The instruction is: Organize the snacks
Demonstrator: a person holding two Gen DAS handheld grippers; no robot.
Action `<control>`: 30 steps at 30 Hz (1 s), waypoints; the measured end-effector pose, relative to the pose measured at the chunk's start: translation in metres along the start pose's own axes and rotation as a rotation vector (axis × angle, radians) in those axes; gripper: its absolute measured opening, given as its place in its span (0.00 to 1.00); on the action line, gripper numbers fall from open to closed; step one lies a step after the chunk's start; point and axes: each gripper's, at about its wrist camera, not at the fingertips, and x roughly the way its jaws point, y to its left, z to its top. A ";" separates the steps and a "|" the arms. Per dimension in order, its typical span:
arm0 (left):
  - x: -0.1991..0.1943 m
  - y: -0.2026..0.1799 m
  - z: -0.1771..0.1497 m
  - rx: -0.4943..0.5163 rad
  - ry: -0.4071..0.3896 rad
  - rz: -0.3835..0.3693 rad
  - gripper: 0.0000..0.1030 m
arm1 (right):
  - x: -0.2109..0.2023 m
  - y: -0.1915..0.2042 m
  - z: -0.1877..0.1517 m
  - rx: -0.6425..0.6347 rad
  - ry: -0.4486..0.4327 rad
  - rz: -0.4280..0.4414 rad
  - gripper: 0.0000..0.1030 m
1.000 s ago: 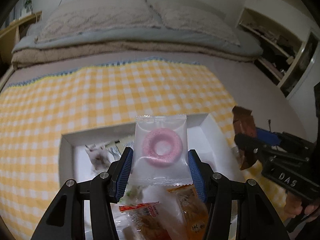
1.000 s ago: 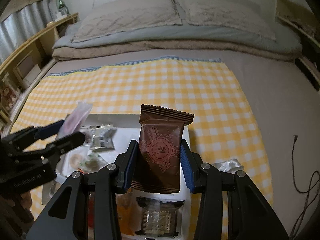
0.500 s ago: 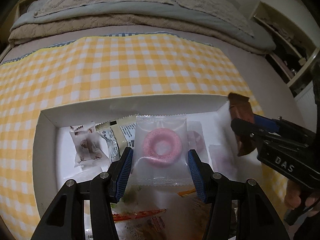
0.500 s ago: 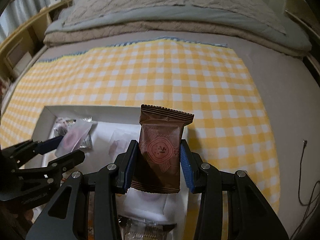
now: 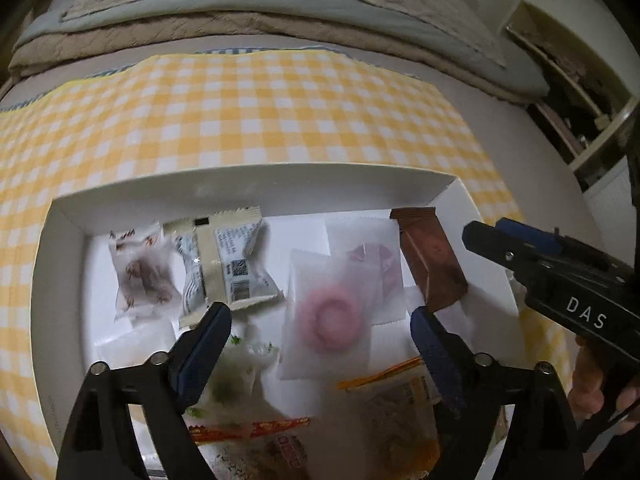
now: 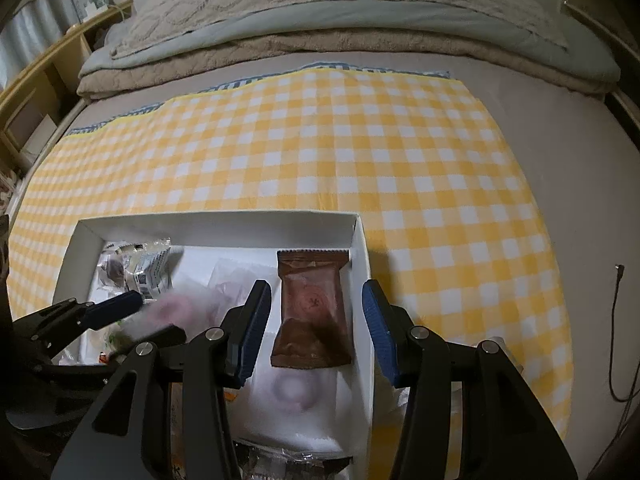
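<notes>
Both tongs have just spread: doughnut packet (image 5: 326,316) lies between left tongs (image 5: 320,332), brown packet (image 6: 312,312) between right tongs (image 6: 316,328).

Each black claw (image 5: 320,320) has blue pads, silver screws, and one bears white "DAS" lettering.

Pink ring snack (image 5: 328,316) between parted left tool (image 5: 320,320) jaws
</notes>
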 end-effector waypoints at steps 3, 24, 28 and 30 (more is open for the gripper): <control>-0.002 0.002 -0.003 0.000 0.018 0.001 0.91 | -0.004 -0.001 -0.002 0.002 0.002 0.001 0.48; -0.118 -0.004 -0.036 0.094 -0.057 0.060 1.00 | -0.077 0.021 -0.023 -0.057 -0.067 -0.039 0.97; -0.152 -0.008 -0.045 0.094 -0.088 0.060 1.00 | -0.104 0.032 -0.028 -0.070 -0.103 -0.045 1.00; -0.170 -0.010 -0.051 0.096 -0.102 0.058 1.00 | -0.120 0.038 -0.030 -0.076 -0.121 -0.043 1.00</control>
